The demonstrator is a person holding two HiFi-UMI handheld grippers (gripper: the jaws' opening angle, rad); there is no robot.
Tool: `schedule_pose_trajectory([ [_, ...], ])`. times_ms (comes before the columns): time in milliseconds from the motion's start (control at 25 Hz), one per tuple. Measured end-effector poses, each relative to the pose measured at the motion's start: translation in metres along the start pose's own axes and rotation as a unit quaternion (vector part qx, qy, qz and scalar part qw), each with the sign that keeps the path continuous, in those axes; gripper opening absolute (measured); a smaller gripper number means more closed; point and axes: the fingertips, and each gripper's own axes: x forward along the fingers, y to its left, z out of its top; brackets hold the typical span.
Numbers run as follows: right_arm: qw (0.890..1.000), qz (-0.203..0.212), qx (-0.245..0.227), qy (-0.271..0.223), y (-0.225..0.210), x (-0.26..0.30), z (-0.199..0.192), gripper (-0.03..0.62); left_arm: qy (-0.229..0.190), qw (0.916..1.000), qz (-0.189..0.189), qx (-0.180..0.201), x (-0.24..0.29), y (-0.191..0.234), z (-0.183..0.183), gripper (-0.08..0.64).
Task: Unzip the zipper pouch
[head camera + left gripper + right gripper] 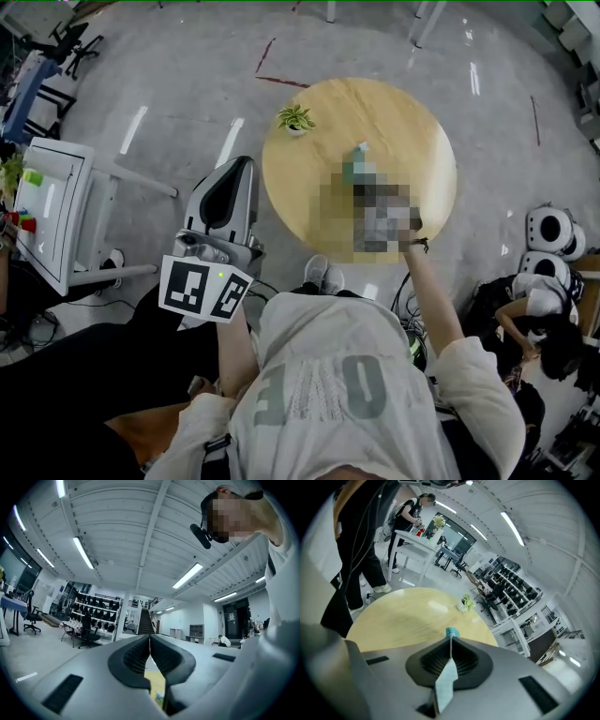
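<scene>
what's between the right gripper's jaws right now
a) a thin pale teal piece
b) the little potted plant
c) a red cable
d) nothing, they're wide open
a: in the right gripper view the right gripper has its jaws closed on a thin pale teal piece, while the potted plant stands apart on the round table.

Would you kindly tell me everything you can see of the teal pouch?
The teal pouch looks like thin, pale fabric, seen edge-on. The right tongs are shut on it, a brighter teal tip poking past their ends. It sits over the round wooden table; contact and the zipper are not visible.
</scene>
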Motion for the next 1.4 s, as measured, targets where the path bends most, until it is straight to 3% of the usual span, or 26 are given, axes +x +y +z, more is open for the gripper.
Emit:
schedule_pose_trajectory([
  [320,0.991,0.068,0.114,0.003,0.042,0.020,0.002,0.035,0.003,0.9999,0.013,0.004,-0.012,0.002,-0.001,0.028],
  [600,0.980,0.111,0.163,0.010,0.068,0.025,0.007,0.038,-0.001,0.9999,0.016,0.004,-0.018,0.003,0.000,0.028],
  [640,0.979,0.116,0.167,0.012,0.071,0.025,0.006,0.052,-0.001,0.9999,0.016,0.003,-0.018,0.003,0.000,0.028],
  [720,0.976,0.127,0.177,0.013,0.074,0.023,0.006,0.139,-0.001,0.9999,0.016,0.001,-0.018,0.002,-0.002,0.028],
  [760,0.975,0.128,0.180,0.012,0.073,0.022,0.005,0.143,-0.001,0.9999,0.016,0.000,-0.018,0.002,-0.003,0.028],
  [960,0.977,0.105,0.186,-0.009,0.048,0.010,0.012,0.143,-0.005,1.0000,0.008,-0.001,-0.017,-0.003,0.000,0.028],
  [1120,0.975,0.059,0.211,-0.046,0.000,-0.009,0.024,0.143,-0.011,0.9999,-0.001,0.000,-0.013,-0.008,0.002,0.028],
  [1240,0.964,0.005,0.250,-0.090,-0.053,-0.035,0.035,0.143,-0.017,0.9998,-0.010,0.003,-0.008,-0.014,0.004,0.028],
  [1400,0.937,-0.091,0.298,-0.156,-0.122,-0.094,0.052,0.143,-0.034,0.9993,-0.017,0.009,-0.002,-0.021,0.010,0.028],
])
